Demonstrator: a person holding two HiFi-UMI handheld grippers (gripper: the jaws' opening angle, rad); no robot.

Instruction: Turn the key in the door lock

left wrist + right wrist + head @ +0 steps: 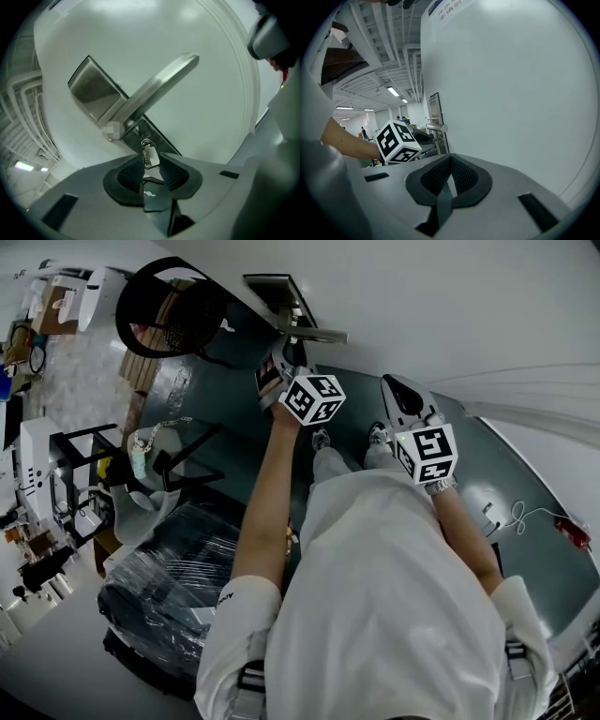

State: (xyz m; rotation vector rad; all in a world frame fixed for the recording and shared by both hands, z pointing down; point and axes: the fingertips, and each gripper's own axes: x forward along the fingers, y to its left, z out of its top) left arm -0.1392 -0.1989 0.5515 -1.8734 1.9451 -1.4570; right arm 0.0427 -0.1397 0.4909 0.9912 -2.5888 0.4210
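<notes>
Key is seated in the door lock beneath the lever handle, its bow pinched by the left gripper. Small, rigid, smooth metal, likely slippery: grip the flat bow squarely. Right gripper is pressed together, empty.

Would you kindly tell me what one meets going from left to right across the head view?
black chair → left gripper → right gripper → white cable → red object at its end
</notes>
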